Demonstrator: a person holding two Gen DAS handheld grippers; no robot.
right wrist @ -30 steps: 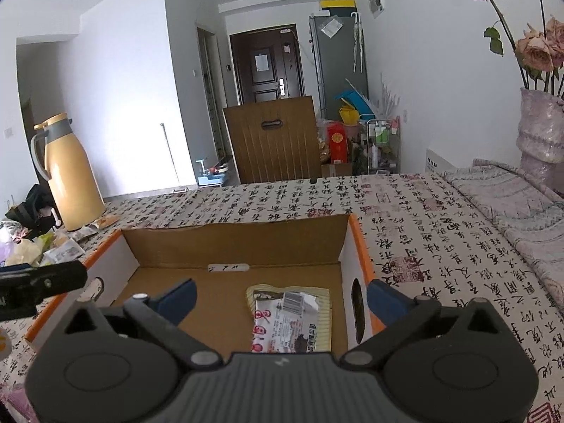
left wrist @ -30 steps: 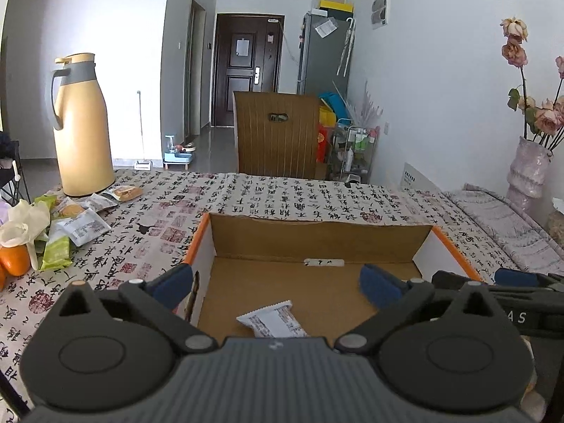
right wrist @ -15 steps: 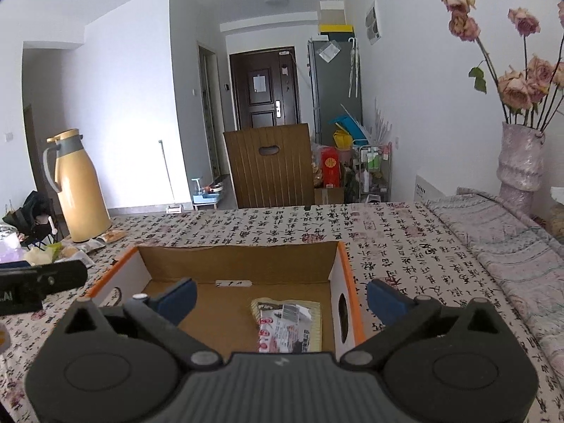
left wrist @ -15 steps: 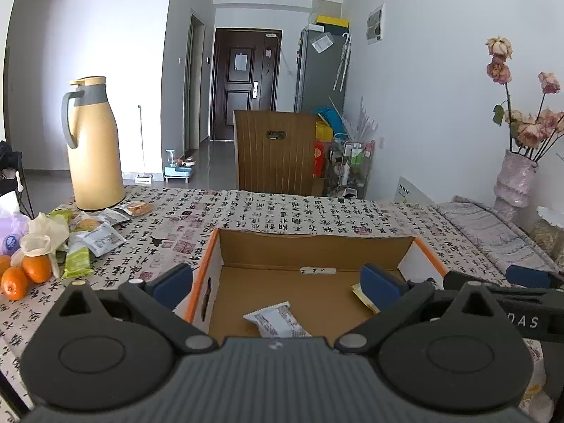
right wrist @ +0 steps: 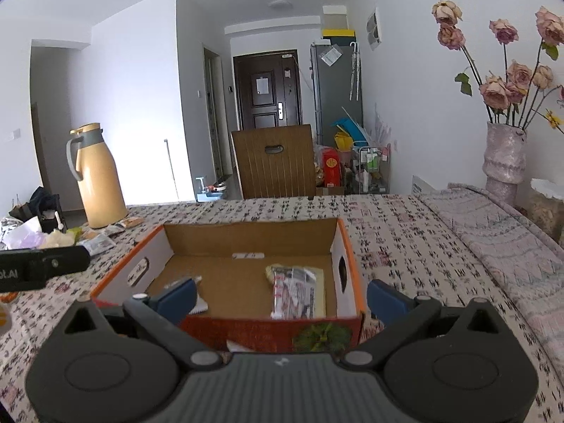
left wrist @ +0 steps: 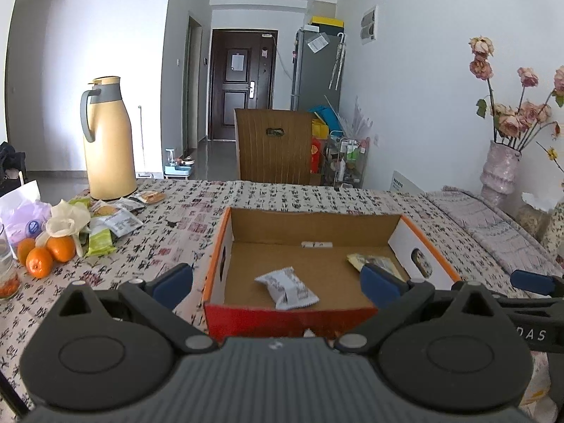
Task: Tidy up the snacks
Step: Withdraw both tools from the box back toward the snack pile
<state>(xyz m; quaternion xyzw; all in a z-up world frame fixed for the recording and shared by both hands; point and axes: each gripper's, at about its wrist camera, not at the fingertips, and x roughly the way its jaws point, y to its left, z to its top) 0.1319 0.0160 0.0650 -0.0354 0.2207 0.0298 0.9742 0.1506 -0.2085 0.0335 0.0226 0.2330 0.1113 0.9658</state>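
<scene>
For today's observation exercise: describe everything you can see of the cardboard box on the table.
The cardboard box is open-topped and shallow, brown inside, with orange rims, white side walls with oval handholes and a red printed front. It sits flat on the patterned tablecloth. Inside lie a white snack packet and a yellowish packet.

One cardboard box; two snack packets inside; three oranges; one thermos jug; one vase.

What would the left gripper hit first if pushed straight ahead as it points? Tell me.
Most likely the cardboard box. The left gripper is open and aimed over the near red wall, towards the white snack packet inside. Its height is unclear, so it could catch the near wall or pass on to the packet.
</scene>
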